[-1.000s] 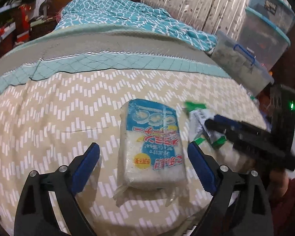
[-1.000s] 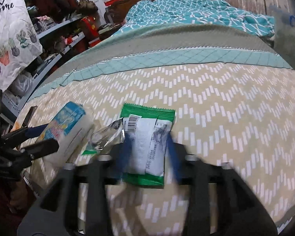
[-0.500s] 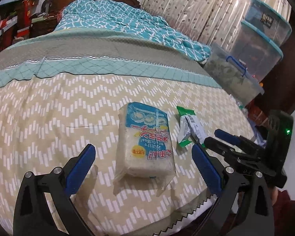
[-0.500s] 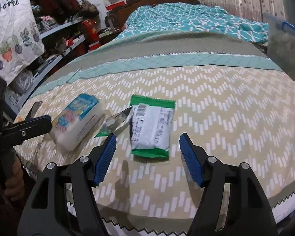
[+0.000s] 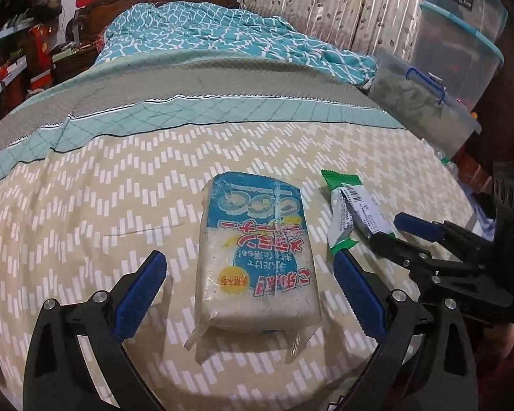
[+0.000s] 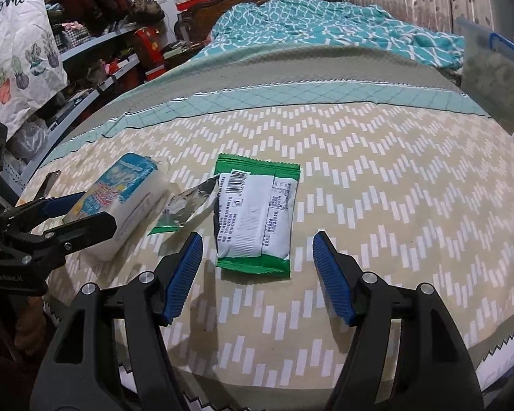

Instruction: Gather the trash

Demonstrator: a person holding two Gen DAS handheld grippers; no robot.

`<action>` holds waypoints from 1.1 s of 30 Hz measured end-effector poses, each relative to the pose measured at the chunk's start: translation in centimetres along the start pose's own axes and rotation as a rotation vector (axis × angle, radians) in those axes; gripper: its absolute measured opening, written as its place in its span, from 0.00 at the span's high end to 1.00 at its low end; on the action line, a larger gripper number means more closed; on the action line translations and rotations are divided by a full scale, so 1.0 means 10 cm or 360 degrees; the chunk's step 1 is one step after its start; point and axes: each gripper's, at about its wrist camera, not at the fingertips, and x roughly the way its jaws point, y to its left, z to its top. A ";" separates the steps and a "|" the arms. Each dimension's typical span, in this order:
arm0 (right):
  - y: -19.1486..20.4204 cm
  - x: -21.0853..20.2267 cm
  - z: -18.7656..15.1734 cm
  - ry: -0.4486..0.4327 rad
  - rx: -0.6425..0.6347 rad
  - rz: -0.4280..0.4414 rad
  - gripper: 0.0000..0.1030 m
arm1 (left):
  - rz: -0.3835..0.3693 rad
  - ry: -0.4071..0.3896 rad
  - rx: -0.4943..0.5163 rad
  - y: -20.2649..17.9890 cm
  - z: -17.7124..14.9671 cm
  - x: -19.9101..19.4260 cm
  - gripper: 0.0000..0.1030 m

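A blue-and-white plastic packet (image 5: pixel 257 257) lies on the chevron bedspread (image 5: pixel 85 205). My left gripper (image 5: pixel 248 256) stands open, its blue pads on either side of the packet's near end without touching it. To the right lies a green-and-white snack packet (image 6: pixel 257 219), with a torn silver wrapper (image 6: pixel 185 207) beside it. My right gripper (image 6: pixel 258 239) is open, its fingertips level with that packet's near end and clear of it. The right wrist view also shows the blue-and-white packet (image 6: pixel 120 198) and the left gripper (image 6: pixel 92 210).
The bed's near edge (image 6: pixel 497 349) runs just below both grippers. A teal quilt (image 5: pixel 205 30) is heaped at the headboard. Clear storage boxes (image 5: pixel 425 102) stand to the right of the bed and cluttered shelves (image 6: pixel 96 44) to the left. A dark flat object (image 6: pixel 51 179) lies left of the packets.
The right gripper has drawn back from the green-and-white packet and its jaws stand a little wider. The left gripper backed off, then came close to the blue-and-white packet again.
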 end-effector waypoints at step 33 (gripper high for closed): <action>-3.38 -1.14 0.37 -0.0541 0.0762 -0.0364 0.66 | -0.0680 0.0228 0.0639 -3.12 1.88 1.36 0.44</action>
